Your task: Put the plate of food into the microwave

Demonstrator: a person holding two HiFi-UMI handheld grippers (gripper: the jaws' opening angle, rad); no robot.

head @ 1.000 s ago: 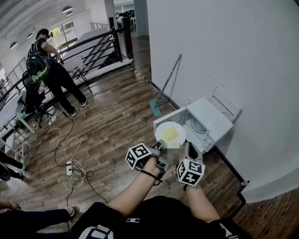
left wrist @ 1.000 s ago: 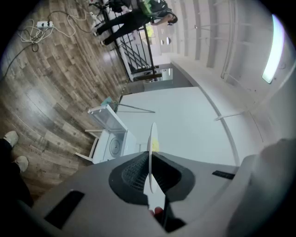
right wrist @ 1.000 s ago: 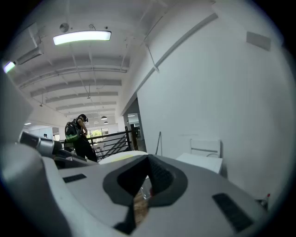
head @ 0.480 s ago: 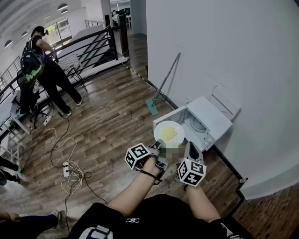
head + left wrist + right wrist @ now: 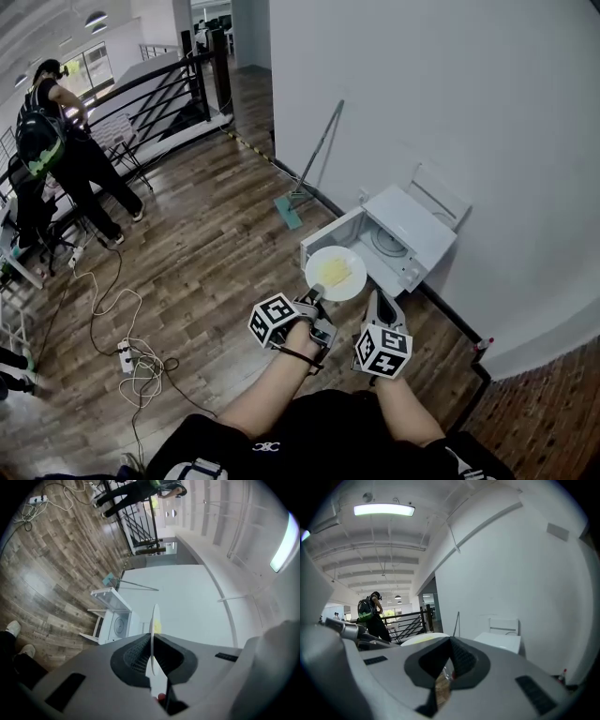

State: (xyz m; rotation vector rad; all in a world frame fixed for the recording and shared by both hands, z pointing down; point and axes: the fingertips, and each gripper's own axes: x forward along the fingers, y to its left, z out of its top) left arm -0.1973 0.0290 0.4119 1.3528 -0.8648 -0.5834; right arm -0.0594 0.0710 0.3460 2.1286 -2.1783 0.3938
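Observation:
A white plate (image 5: 336, 273) with yellow food on it is held level above the floor, just in front of the white microwave (image 5: 412, 246). The microwave's door (image 5: 437, 196) stands open, and the turntable (image 5: 385, 242) shows inside. My left gripper (image 5: 315, 296) is shut on the plate's near rim. In the left gripper view the plate (image 5: 153, 632) runs edge-on between the jaws, with the microwave (image 5: 115, 623) beyond it. My right gripper (image 5: 379, 298) hovers to the right of the plate, shut and empty. In the right gripper view the plate (image 5: 423, 639) lies to the left.
The microwave sits on a wooden floor against a white wall (image 5: 450, 112). A mop (image 5: 306, 178) leans on that wall further back. A power strip with cables (image 5: 127, 354) lies at the left. A person with a backpack (image 5: 52, 155) stands by a black railing (image 5: 178, 80).
The plate stays in the left gripper's grip. The whole view has slid a little to the left, and the microwave, mop and person now sit further left in the picture.

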